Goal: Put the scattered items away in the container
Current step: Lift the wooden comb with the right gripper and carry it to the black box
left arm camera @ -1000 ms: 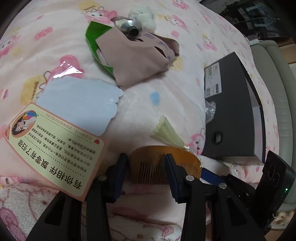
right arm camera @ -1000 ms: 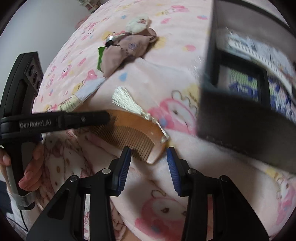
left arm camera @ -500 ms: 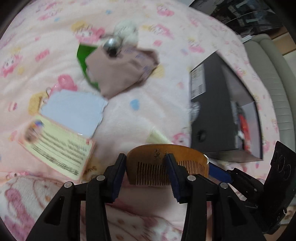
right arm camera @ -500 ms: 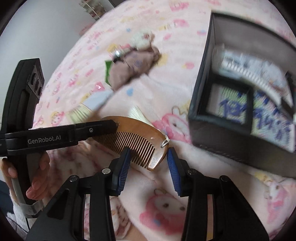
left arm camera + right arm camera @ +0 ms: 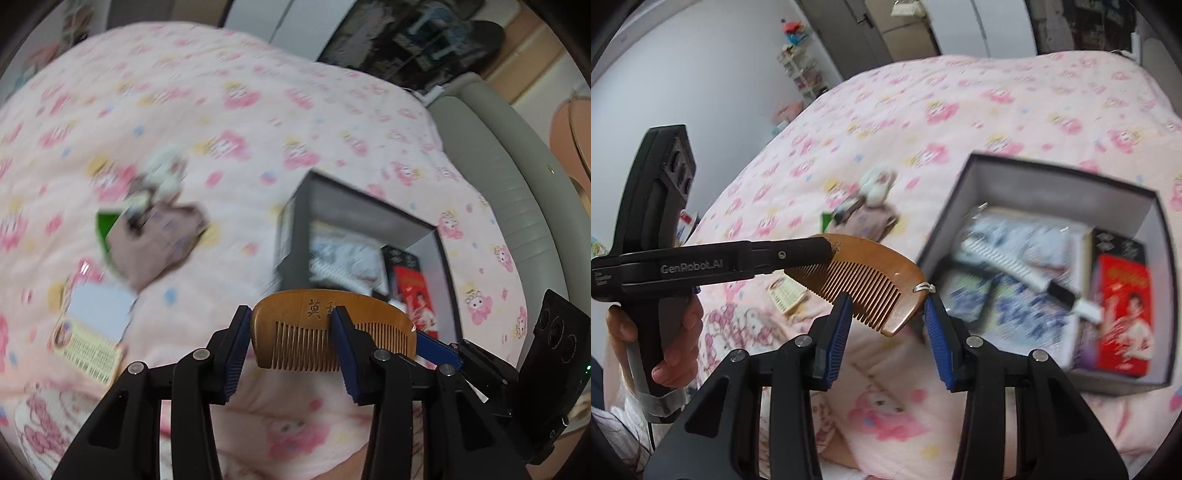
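A wooden comb (image 5: 325,314) hangs in the air above the pink bed, carried by both grippers. My left gripper (image 5: 290,339) is shut on its left end, one finger crossing in front of the teeth. My right gripper (image 5: 888,321) is shut on the comb's (image 5: 871,280) other end, by the small metal ring. The left gripper (image 5: 823,251) reaches in from the left in the right wrist view. The open black box (image 5: 1060,177) lies just right of the comb and holds books, packets and a white comb. In the left wrist view the box (image 5: 369,199) sits beyond the comb.
A beige pouch (image 5: 159,243) with a fluffy charm and a green packet lies left of the box. A pale blue card (image 5: 99,310) and a printed card (image 5: 88,347) lie nearer, at left. A grey padded headboard (image 5: 517,184) borders the bed on the right. A hand (image 5: 676,332) grips the left handle.
Both grippers have risen with the comb, lifting it off the blanket. The box's inside has come into view and the pouch and cards look smaller and farther.
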Available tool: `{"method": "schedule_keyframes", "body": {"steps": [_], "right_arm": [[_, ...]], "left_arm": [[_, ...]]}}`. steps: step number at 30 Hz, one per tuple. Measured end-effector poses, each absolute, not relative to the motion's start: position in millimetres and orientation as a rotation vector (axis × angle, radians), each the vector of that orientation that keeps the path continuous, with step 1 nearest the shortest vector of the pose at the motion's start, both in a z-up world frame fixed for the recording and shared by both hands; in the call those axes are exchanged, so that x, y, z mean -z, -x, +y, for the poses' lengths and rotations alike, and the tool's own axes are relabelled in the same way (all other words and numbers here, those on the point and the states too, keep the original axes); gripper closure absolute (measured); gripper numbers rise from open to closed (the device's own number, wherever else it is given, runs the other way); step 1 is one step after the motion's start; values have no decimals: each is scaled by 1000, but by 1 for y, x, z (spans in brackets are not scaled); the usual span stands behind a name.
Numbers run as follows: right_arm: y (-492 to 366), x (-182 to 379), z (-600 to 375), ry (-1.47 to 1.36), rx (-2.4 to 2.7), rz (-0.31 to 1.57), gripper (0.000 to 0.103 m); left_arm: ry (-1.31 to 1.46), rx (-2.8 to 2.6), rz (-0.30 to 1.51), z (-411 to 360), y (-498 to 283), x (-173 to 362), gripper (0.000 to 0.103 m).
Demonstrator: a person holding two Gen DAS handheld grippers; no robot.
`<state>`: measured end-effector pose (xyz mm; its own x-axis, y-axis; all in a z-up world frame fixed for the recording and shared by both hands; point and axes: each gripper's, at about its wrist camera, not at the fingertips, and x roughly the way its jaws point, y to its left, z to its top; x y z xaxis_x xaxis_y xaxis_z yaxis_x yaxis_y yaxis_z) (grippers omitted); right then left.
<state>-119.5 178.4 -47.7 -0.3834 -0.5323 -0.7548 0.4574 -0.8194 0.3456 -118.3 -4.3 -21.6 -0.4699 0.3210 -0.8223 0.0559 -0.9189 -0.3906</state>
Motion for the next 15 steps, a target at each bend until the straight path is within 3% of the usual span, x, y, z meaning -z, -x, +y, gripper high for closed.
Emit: {"method": "schedule_keyframes", "body": {"steps": [6,15], "right_arm": [[146,36,223,-1232,2300,-127,60],[182,48,284,-1256,2398,-198,60]], "left_arm": [[1466,-2481,-472,46,163,14,64],[1459,-2328,-542,101,215,46,63]]}}
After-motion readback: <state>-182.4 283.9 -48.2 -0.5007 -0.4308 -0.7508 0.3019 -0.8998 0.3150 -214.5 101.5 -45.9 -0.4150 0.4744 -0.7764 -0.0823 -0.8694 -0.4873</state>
